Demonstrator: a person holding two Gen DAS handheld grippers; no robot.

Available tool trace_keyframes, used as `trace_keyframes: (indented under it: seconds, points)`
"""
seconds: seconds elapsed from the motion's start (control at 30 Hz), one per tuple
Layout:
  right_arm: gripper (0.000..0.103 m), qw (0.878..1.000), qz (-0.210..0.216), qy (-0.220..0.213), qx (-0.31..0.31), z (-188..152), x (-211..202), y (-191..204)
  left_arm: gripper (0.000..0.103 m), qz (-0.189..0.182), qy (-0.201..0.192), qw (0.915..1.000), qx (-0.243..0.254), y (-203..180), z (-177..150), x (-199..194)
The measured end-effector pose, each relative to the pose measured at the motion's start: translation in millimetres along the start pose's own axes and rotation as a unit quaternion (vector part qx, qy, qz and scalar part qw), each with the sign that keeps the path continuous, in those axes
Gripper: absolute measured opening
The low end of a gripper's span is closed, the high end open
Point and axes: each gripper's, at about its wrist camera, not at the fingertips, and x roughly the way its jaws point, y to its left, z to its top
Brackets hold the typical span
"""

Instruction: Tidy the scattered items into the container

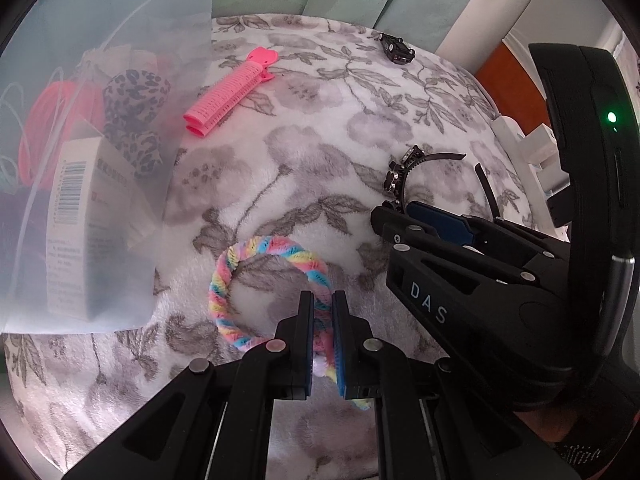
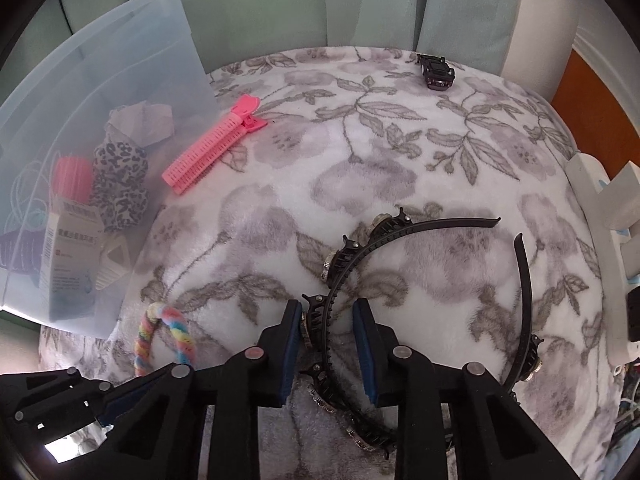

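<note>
A pastel rainbow twisted hair ring [image 1: 256, 250] lies on the floral blanket, and my left gripper [image 1: 323, 300] is shut on its near side. The ring also shows at the lower left of the right wrist view [image 2: 180, 332]. A black toothed headband [image 2: 440, 224] with jewelled ornaments lies curved on the blanket. My right gripper [image 2: 326, 308] straddles its band, the left pad against an ornament, a gap showing at the right pad. The translucent blue container [image 2: 120, 40] stands at the left, holding a leopard scrunchie [image 2: 120, 184], a pink roller and a small box.
A pink hair-roller clip [image 2: 212, 148] lies beside the container's wall. A small black clip [image 2: 436, 72] sits at the blanket's far edge. A white power strip [image 2: 608, 240] runs along the right side. Pale green upholstery rises behind the blanket [image 2: 400, 160].
</note>
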Motion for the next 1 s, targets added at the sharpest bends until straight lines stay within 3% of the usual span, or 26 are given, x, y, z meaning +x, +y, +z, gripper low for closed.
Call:
trace_keyframes:
  seconds: [0.07,0.33,0.67,1.0]
  points:
    - [0.018,1.0,0.008,0.004,0.005,1.6,-1.0,-2.1,0.009,0.0,-0.002,1.0,0.0,-0.8,-1.1,-1.1]
    - [0.016,0.997,0.062,-0.011,0.046,-0.5,-28.6,-13.6,0.009,0.002,-0.013,0.9999,0.002,-1.8,-1.5,-11.9]
    - [0.016,0.989,0.106,-0.078,0.072,-5.1,-91.8,-17.4,0.009,0.003,-0.046,0.9988,0.015,-10.6,-0.7,-43.6]
    - [0.016,0.974,0.125,-0.177,0.065,-9.3,-168.6,-19.0,0.009,-0.022,-0.115,0.9928,0.028,-24.0,-3.5,-99.2]
